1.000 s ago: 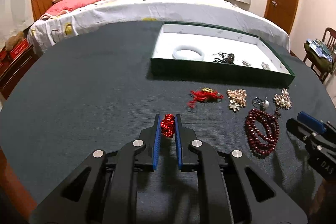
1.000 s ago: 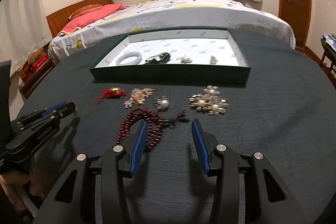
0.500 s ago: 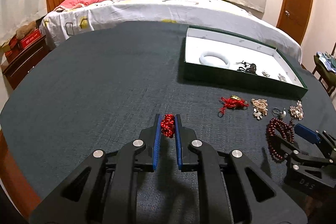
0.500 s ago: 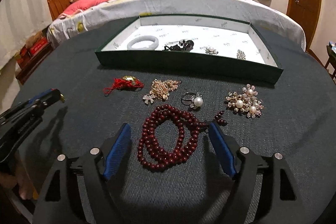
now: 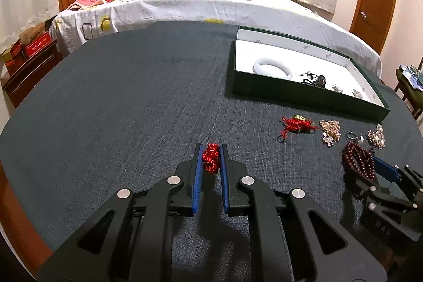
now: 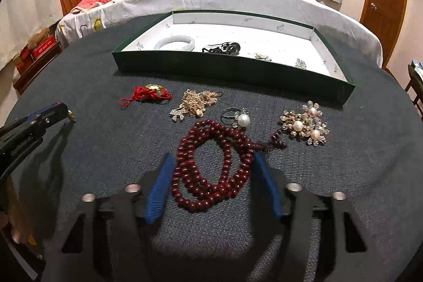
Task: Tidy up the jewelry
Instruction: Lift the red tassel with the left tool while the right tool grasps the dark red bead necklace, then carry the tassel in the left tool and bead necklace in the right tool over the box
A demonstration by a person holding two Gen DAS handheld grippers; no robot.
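Coiled dark-red wooden bead string on dark grey cloth-covered table, between just-closing right gripper pads; contact unclear. Left gripper clamped on red knotted cord bundle. Green-walled white-lined tray beyond.

Left tongs clamping red knotted cord, green tray beyond

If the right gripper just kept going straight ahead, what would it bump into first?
Most likely the dark red bead necklace. It lies on the table right between the right gripper's blue fingers, whose jaws have just been closing around it. Farther on lies the pearl ring, though depth is hard to judge.
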